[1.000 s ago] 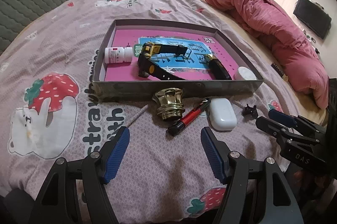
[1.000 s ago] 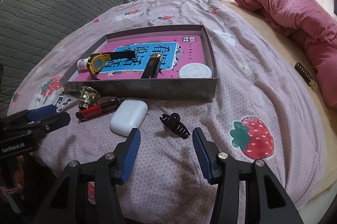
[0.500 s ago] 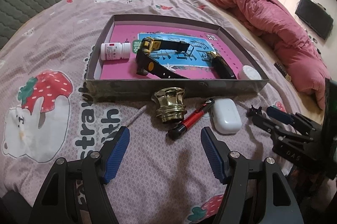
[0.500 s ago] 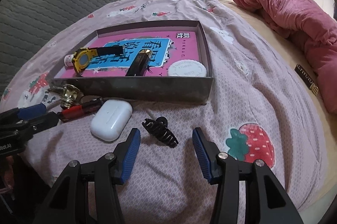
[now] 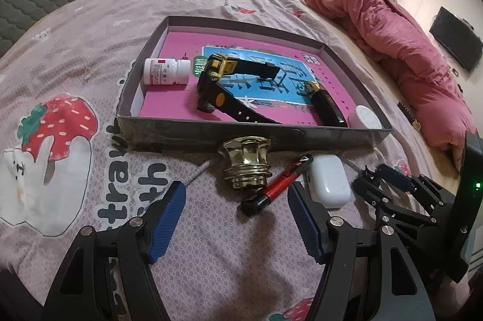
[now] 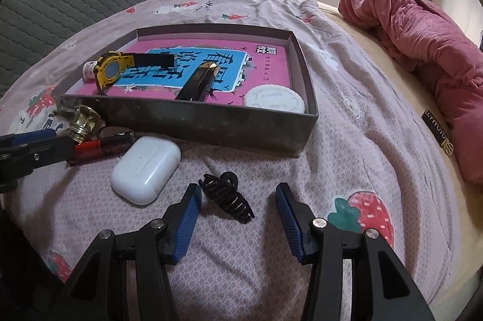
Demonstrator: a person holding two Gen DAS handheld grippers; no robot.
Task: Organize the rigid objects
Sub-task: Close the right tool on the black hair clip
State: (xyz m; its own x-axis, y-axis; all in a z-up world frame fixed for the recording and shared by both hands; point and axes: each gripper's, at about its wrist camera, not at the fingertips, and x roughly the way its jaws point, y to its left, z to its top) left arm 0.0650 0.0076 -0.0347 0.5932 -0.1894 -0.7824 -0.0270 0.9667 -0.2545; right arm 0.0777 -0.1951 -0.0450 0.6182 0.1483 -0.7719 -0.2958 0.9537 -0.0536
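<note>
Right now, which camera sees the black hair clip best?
The right wrist view: the black hair clip lies whole and close before the right hand-held gripper. The left wrist view shows only a sliver behind that gripper.

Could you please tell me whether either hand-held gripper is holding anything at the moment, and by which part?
Nothing is held. The left hand-held gripper and right hand-held gripper are both open; the black hair claw clip lies untouched between the right one's fingers.
</note>
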